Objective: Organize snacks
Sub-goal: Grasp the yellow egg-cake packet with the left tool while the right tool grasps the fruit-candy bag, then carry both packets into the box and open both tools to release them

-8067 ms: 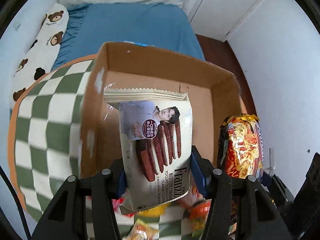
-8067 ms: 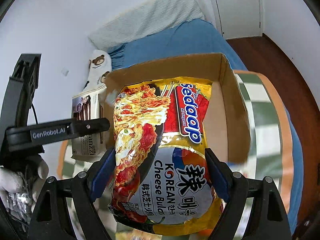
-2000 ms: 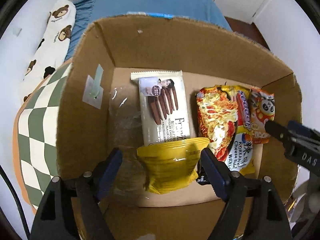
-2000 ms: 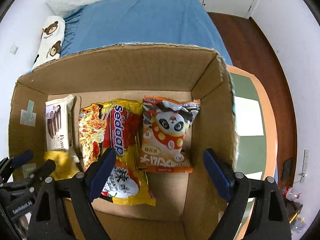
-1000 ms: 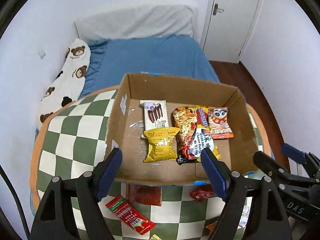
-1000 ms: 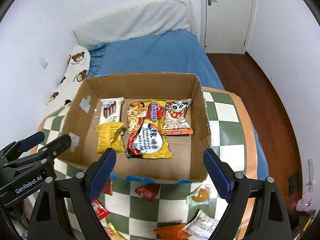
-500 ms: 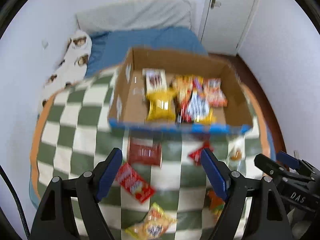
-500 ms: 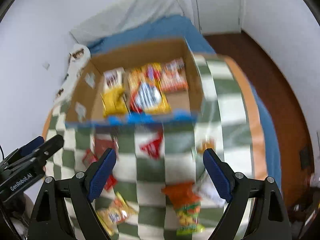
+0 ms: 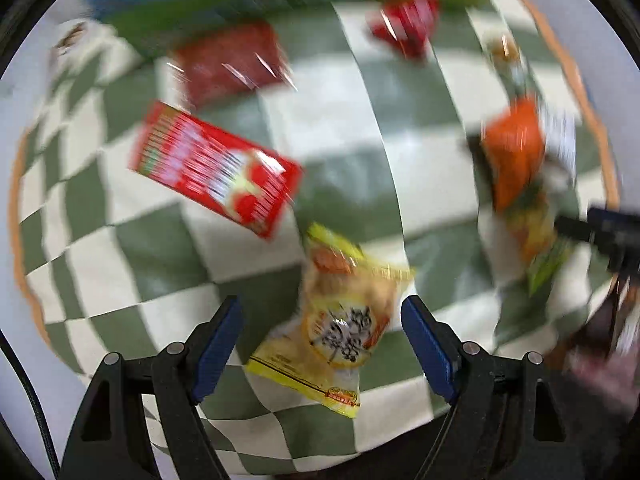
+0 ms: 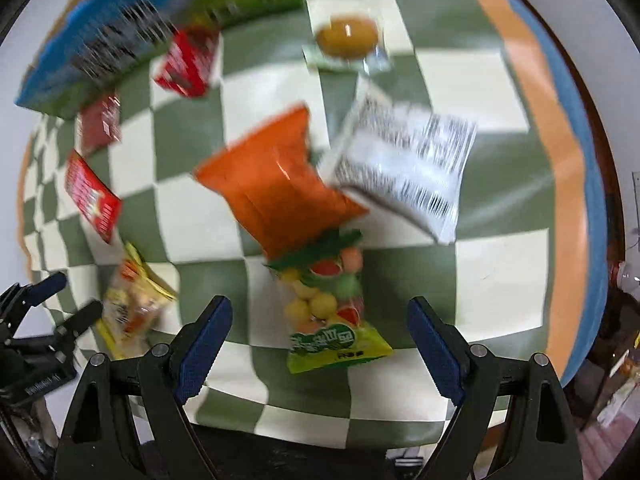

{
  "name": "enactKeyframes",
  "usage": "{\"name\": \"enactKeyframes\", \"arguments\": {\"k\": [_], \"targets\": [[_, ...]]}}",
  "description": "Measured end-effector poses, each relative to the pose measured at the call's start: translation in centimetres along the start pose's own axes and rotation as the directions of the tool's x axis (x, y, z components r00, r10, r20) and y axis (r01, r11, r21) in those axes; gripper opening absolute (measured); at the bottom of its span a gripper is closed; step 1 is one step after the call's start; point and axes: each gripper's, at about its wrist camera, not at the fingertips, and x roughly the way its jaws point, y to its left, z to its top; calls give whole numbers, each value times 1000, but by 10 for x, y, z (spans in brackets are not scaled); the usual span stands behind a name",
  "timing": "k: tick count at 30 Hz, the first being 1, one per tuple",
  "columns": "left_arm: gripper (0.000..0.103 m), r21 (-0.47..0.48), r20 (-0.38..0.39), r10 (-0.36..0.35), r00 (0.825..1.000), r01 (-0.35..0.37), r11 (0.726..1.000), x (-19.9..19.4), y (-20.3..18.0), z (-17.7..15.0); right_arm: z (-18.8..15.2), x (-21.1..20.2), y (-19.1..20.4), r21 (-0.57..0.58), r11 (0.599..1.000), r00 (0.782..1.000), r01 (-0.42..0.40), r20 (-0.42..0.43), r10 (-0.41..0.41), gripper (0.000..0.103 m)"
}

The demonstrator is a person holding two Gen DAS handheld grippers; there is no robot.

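My left gripper is open and empty above a yellow snack packet that lies on the green-and-white checked table. My right gripper is open and empty above a clear-and-green fruit candy bag. An orange packet overlaps the candy bag's far end. A white packet with a barcode lies to its right. The cardboard box's blue-printed outer wall shows blurred at the far left. Both views are motion-blurred.
A red box, a dark red packet and a small red packet lie farther out. A small clear packet with a brown round snack lies far right. The table's orange rim runs along the right.
Both grippers have pulled back out of the box and swung down toward the near part of the table. The box has slid to the top edge of both views.
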Motion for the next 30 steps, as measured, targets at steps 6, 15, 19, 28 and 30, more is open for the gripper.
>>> {"name": "enactKeyframes", "arguments": {"k": [6,15,19,28,30], "targets": [[80,174,-112,39,993,-20,985,51,-28,2,-3,29,0,-30,999,998,25,-53,-27,83],[59,-114,-100,-87,991,76,991,51,-13,16,-12,47,-6,-9,1000,997,10,-80,-11,55],[59,-356,-18,-148,989,132,925,45,13,14,-23,46,-9,38,996,995,-77,-60,80,54],[61,-243,-135,-156,978,120,963,73,2,18,-35,54,3,0,998,992,-70,-102,69,58],[61,-229,-145,-144,979,108,968,77,1,20,-31,58,10,-1,998,992,-62,-110,61,59]]}}
